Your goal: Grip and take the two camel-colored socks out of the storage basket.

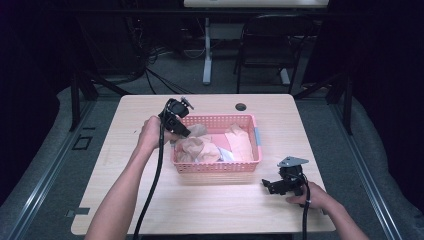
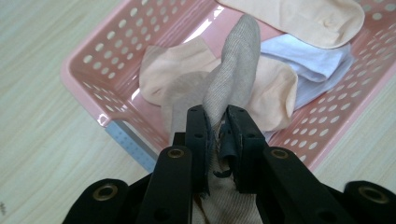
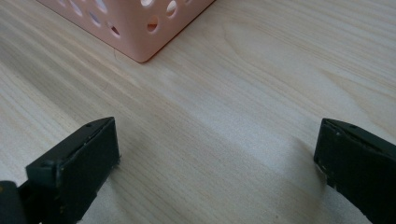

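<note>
Two tongs: left tongs (image 2: pixel 218 135) clenched on grey sock (image 2: pixel 236 70) above pink basket (image 2: pixel 88 70); right tongs (image 3: pixel 215 163) released over desk (image 3: pixel 261 70). We should lift straight, clearing peach socks (image 2: pixel 177 74).

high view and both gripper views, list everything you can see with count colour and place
table: one, light wood, centre of the high view
basket: one, pink, perforated, on the table's middle
grey sock: one, grey-beige, rising from the basket's left end, pinched in the left gripper
peach socks: at least two, peach, lying in the basket
white sock: one, white, in the basket, partly under a peach sock
chair: one, black, on the floor beyond the table
desk leg: one, white, on the floor beyond the table
left gripper: one, black, over the basket's left end, jaws closed on the grey sock
right gripper: one, black, low over bare table right of the basket, jaws wide apart
hands: two, one behind each gripper
</note>
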A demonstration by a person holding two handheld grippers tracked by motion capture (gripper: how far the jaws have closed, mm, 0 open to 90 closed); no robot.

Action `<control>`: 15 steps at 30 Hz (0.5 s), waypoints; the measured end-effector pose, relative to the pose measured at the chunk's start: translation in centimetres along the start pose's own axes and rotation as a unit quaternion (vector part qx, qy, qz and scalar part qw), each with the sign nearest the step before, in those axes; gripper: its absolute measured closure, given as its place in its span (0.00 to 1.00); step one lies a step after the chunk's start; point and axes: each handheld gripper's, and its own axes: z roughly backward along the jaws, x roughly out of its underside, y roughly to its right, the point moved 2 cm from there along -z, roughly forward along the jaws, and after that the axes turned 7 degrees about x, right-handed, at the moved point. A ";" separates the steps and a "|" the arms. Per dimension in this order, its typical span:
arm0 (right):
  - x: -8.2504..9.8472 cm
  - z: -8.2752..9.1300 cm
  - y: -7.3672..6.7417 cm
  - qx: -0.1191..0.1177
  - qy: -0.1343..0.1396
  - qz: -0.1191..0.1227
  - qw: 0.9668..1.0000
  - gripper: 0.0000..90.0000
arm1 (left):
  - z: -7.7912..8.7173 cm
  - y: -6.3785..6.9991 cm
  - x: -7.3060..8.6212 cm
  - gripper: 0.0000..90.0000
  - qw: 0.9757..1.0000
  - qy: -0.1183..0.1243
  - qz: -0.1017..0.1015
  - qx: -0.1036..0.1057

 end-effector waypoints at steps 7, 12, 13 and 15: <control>0.0 0.0 0.0 0.001 -0.001 0.002 1.000 0.00 | 2.5 0.1 -0.3 0.88 1.000 0.010 -0.006 -0.014; 0.0 0.0 0.0 0.001 -0.001 0.002 1.000 0.00 | 3.7 -0.3 0.2 0.88 1.000 0.017 -0.002 -0.021; 0.0 0.0 0.0 0.001 -0.001 0.002 1.000 0.00 | 3.9 -0.4 0.3 0.88 1.000 0.020 0.001 -0.022; 0.0 0.0 0.0 0.001 -0.001 0.002 1.000 0.00 | 4.2 -0.7 0.6 0.88 0.999 0.023 0.006 -0.025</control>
